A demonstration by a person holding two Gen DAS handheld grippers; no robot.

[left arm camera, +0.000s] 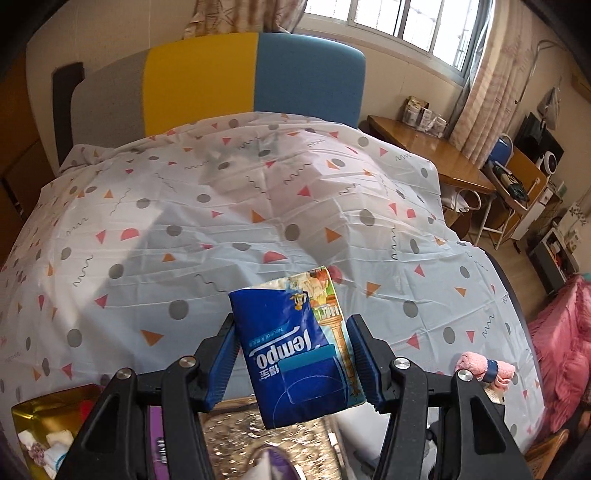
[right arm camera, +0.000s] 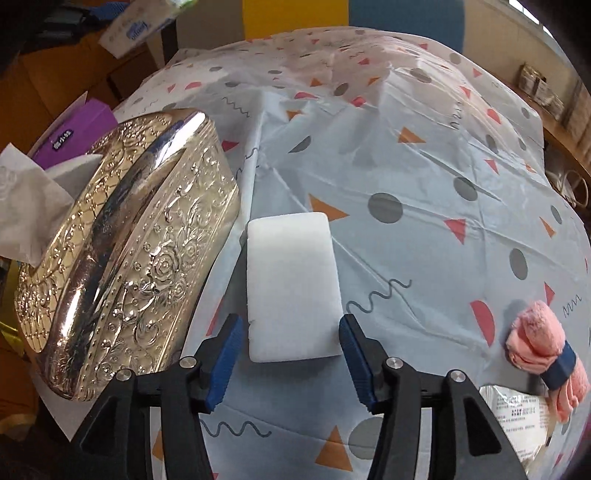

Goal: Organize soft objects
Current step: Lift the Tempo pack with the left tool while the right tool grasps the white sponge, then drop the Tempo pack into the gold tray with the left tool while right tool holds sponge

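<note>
My left gripper [left arm camera: 291, 326] is shut on a blue Tempo tissue pack [left arm camera: 295, 354], held upside down in the air above the patterned tablecloth [left arm camera: 207, 229]. The same pack [right arm camera: 136, 29] shows at the top left of the right wrist view. A white sponge block [right arm camera: 291, 284] lies flat on the cloth between the fingers of my right gripper [right arm camera: 290, 326]. That gripper is open, with a narrow gap on each side of the sponge. A rolled pink towel [right arm camera: 539, 339] with a dark blue band lies on the cloth to the right, also seen as the pink towel [left arm camera: 484, 369] in the left wrist view.
An embossed silver tissue box [right arm camera: 125, 258] stands just left of the sponge, with a white tissue [right arm camera: 33, 206] sticking out. Behind it is a purple tissue box [right arm camera: 79, 125]. A gold box [left arm camera: 44, 424] holds small soft items. A silver packet [right arm camera: 517, 417] lies near the towel. A colour-block chair back [left arm camera: 258, 74] stands beyond the table.
</note>
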